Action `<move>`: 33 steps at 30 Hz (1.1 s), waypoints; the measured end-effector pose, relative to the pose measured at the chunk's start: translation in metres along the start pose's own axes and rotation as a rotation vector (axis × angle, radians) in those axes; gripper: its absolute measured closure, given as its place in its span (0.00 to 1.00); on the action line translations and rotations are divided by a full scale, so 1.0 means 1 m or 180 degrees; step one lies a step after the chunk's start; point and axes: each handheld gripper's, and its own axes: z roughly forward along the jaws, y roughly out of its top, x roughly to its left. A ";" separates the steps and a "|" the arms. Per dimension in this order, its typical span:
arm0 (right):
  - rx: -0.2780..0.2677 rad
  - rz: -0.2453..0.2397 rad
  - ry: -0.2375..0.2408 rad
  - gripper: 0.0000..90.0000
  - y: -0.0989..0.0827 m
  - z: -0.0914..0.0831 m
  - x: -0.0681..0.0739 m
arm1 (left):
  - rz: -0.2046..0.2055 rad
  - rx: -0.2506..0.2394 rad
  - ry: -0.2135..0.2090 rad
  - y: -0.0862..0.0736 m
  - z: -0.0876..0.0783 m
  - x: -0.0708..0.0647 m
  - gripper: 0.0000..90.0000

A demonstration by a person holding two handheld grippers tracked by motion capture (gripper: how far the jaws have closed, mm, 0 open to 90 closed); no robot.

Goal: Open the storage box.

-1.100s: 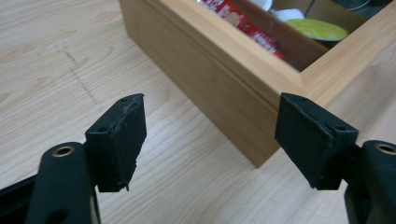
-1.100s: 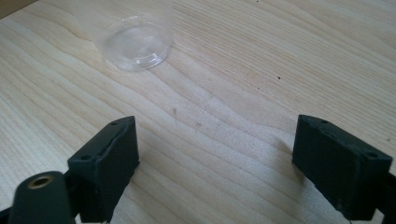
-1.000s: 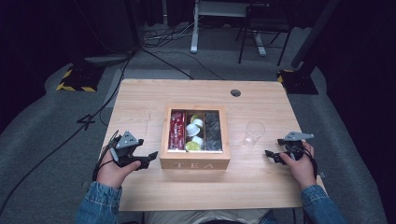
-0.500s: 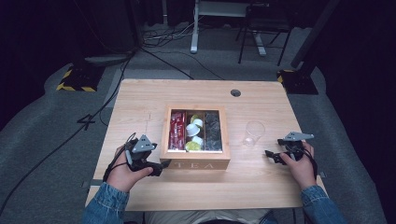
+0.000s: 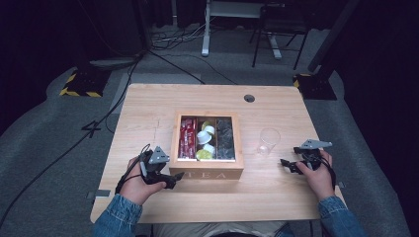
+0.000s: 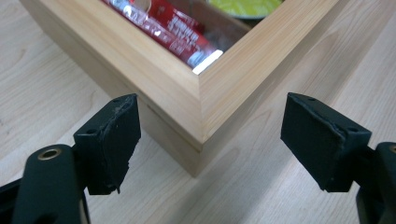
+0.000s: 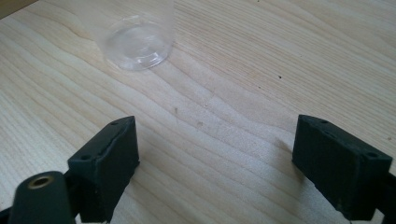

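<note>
- The table (image 5: 148, 106) carries the wooden tea box (image 5: 206, 173) in the middle, open-topped so I can get at the red sachets (image 5: 188, 138) and the pods beside them.
- My left gripper (image 5: 175, 176) sits at the box's near left corner; its jaws, just closing a little, stand wide astride that corner (image 6: 201, 116), touching nothing, probably to steady it.
- My right gripper (image 5: 285, 164) waits wide and empty near the clear cup (image 5: 268, 142).
</note>
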 end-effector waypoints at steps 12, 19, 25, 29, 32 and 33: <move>0.0000 -0.0001 0.0001 0.16 0.000 0.000 0.000 | -0.0040 0.0050 0.0045 -0.002 0.002 0.004 0.41; 0.0000 -0.0002 0.0001 0.16 0.000 0.000 0.000 | 0.0025 0.0045 0.0064 -0.001 0.000 0.004 0.43; 0.0000 0.0007 0.0001 0.16 0.000 0.000 0.000 | 0.0064 0.0037 0.0074 0.001 -0.002 0.004 0.47; -0.0003 0.0016 -0.0002 0.16 0.000 0.000 0.001 | 0.0077 0.0043 0.0064 0.002 -0.003 0.004 0.48; -0.0002 0.0016 -0.0001 0.16 0.000 0.000 0.001 | 0.0066 0.0039 0.0058 0.003 -0.005 0.005 0.49; -0.0002 0.0013 0.0000 0.16 0.000 0.000 0.001 | 0.0055 0.0042 0.0050 0.004 -0.006 0.005 0.49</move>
